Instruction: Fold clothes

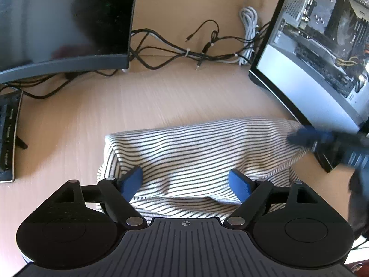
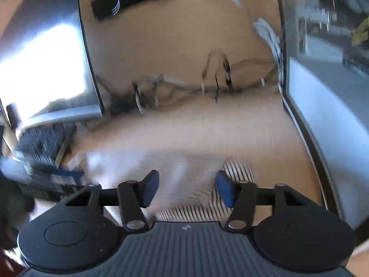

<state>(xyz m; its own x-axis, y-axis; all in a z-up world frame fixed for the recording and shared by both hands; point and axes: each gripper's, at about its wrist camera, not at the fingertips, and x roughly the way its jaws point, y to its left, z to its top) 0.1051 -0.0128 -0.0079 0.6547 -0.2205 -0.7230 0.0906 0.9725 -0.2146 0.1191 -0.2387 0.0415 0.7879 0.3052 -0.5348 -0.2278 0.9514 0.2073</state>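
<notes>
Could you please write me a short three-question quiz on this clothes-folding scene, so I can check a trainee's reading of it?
1. True or false: the left gripper is shut on the striped garment.
2. Multiple choice: where does the garment lie? A) on the wooden desk, between a dark monitor and a computer case; B) draped over the monitor; C) inside the computer case.
3. Fill in: the tangle of black cables lies ______ the garment, at the back of the desk.

Key: 1 false, its fingers stand wide apart above the cloth; 2 A; 3 behind.
</notes>
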